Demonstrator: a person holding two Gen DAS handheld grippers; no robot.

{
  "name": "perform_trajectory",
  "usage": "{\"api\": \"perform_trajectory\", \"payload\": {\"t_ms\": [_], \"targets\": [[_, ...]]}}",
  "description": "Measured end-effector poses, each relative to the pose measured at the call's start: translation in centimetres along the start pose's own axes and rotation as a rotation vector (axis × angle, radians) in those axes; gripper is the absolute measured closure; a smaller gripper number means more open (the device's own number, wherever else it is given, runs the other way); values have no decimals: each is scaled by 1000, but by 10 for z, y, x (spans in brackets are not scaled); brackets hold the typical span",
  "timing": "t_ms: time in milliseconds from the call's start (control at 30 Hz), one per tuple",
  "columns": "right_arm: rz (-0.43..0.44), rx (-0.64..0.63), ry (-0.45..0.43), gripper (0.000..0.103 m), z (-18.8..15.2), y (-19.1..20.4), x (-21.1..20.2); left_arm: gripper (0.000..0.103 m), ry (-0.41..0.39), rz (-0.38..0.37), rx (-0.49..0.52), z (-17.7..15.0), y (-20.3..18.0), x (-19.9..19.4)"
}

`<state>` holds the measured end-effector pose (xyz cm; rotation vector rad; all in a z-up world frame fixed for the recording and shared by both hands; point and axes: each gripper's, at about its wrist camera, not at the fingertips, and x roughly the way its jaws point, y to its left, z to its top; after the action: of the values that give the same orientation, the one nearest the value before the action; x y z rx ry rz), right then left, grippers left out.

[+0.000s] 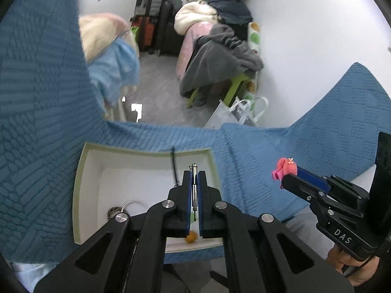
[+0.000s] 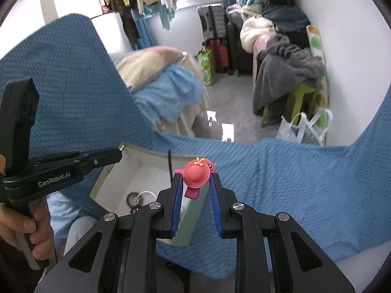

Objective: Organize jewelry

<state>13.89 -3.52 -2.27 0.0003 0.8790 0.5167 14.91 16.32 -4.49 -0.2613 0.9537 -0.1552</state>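
progress: partway | in box (image 1: 84, 171): rings (image 1: 114, 212) at near-left corner, orange bead (image 1: 191, 237) at near edge | left gripper (image 1: 194, 183) clamped on silver chain piece (image 1: 194, 183), maybe a necklace, over box | right gripper (image 2: 195, 183) pinching pink hat clip (image 2: 196, 174) over box's right edge, above blue blanket (image 2: 293, 183) | writing: "das", "genrobot.ai"

White walls (image 2: 342, 36) and a grey floor (image 2: 234, 97); clothes heaped on a green stool (image 2: 303, 92), suitcases (image 2: 215, 46) behind (possibly a window above).
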Motion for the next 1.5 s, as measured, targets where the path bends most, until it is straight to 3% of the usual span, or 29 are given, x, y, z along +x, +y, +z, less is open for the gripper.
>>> {"api": "perform_trajectory", "payload": {"t_ms": [300, 567, 667, 733, 800, 867, 1200, 1500], "targets": [[46, -2, 137, 82, -28, 22, 59, 99, 123, 40, -22, -31, 44, 41], [64, 3, 224, 82, -55, 24, 89, 99, 199, 41, -40, -52, 59, 64], [73, 27, 223, 74, -55, 23, 84, 98, 188, 25, -43, -51, 57, 55], [58, 27, 200, 62, -50, 24, 74, 93, 186, 19, -44, -47, 55, 49], [47, 11, 171, 61, -42, 27, 62, 64, 167, 15, -48, -41, 52, 37], [41, 6, 138, 61, -33, 28, 46, 55, 128, 11, -38, -35, 49, 22], [2, -23, -124, 58, 19, 44, -85, 54, -44, 20, 5, -12, 23, -93], [-18, -45, -311, 50, 20, 65, -190, 48, -200, 34, 16, -15, 5, -188]]}}
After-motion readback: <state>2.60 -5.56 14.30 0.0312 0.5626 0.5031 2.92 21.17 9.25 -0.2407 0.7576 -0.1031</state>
